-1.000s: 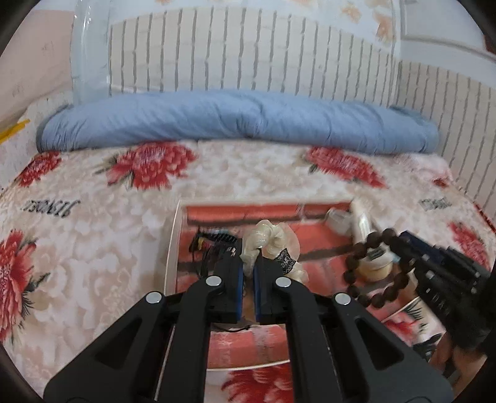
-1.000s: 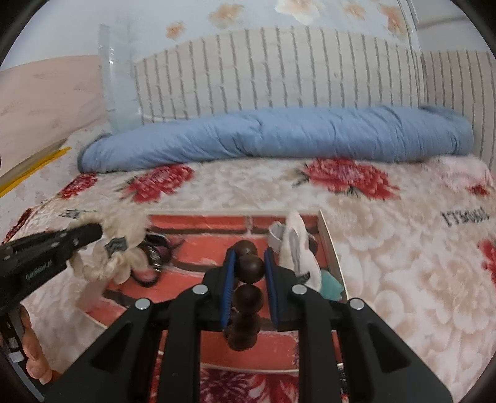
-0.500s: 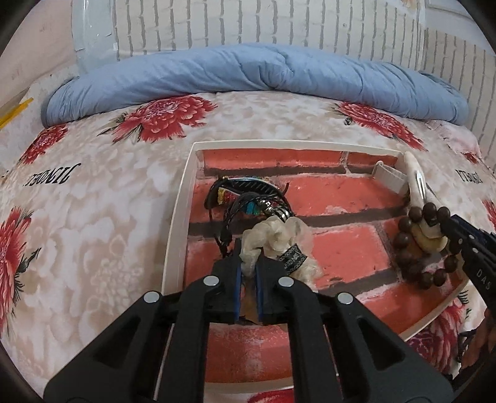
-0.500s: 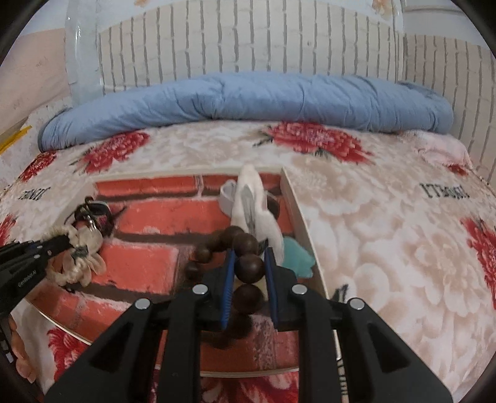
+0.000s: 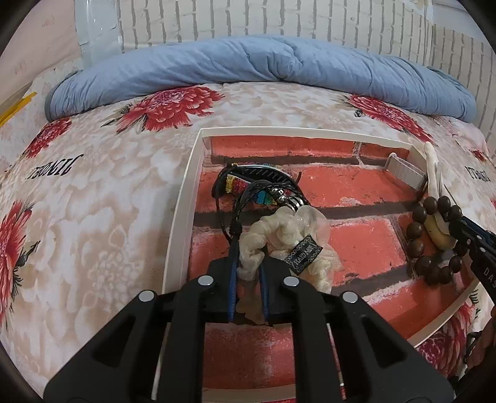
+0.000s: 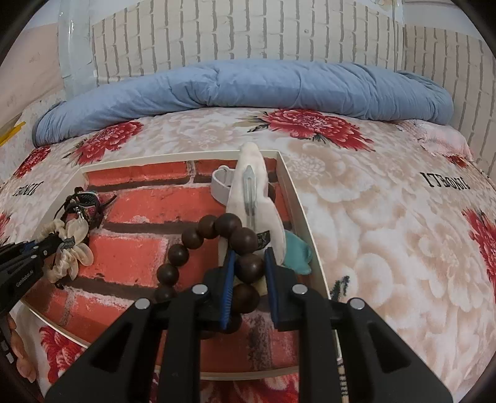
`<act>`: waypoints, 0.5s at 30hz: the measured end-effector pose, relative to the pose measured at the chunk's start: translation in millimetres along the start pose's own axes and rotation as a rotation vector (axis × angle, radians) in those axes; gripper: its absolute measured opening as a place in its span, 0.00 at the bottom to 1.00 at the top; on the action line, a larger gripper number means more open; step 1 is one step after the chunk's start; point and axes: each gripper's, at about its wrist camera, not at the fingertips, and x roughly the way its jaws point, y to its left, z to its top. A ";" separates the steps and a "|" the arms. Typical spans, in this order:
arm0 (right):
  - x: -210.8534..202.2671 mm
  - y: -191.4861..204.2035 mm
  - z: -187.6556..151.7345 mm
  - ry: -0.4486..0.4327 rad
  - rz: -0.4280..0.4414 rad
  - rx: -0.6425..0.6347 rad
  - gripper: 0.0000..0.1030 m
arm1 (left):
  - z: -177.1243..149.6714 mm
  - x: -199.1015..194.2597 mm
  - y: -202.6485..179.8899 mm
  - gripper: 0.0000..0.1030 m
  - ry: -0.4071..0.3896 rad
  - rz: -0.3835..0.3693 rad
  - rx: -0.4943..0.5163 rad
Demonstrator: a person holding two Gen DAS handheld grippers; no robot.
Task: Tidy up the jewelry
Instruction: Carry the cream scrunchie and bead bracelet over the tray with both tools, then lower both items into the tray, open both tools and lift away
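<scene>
White brick-patterned wallpaper is seen behind a bed, along whose far side a rolled blue quilt is laid. Below it, a cream bedspread printed with red flowers is spread, and on this bedspread a shallow white-rimmed tray with a red brick-pattern floor is set.

Over the near left part of the tray, the left claw is positioned with its blue-padded fingers parted a little, and a cream fabric scrunchie bearing a small dark label is seen between them; whether the pads are pressing it cannot be told. Just beyond the scrunchie, a tangle of black cord bracelets with multicoloured beads is lying on the tray floor, touching it.

At the right side of the tray, the right claw is seen with its fingers slightly apart around a brown wooden bead bracelet, one bead being lodged between the pads while the rest of the loop is draped to the left onto the tray. Behind the beads, a long white hair clip with a metal prong is propped against the tray's right wall, a white band is lying beside it, and a teal piece is tucked against the same wall.
</scene>
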 end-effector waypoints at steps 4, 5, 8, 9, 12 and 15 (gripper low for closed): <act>-0.7 0.9 0.6 0.004 -0.003 -0.007 0.21 | -0.1 -2.5 1.1 0.31 -0.012 0.014 -0.006; -0.7 1.4 0.8 0.005 -0.003 -0.009 0.22 | 0.1 -3.3 1.6 0.34 -0.016 0.017 -0.008; -2.1 3.8 1.0 0.000 -0.007 -0.022 0.22 | 0.2 -4.9 1.3 0.37 -0.019 0.017 -0.007; -2.6 4.6 0.9 -0.002 -0.007 -0.026 0.22 | 0.3 -5.0 0.7 0.37 -0.020 0.017 -0.006; -3.0 8.0 0.6 -0.004 -0.012 -0.044 0.22 | 1.3 -8.3 0.5 0.46 -0.033 0.008 -0.007; -3.1 8.3 0.7 -0.004 -0.017 -0.046 0.22 | 1.7 -11.7 0.0 0.53 -0.046 0.017 -0.004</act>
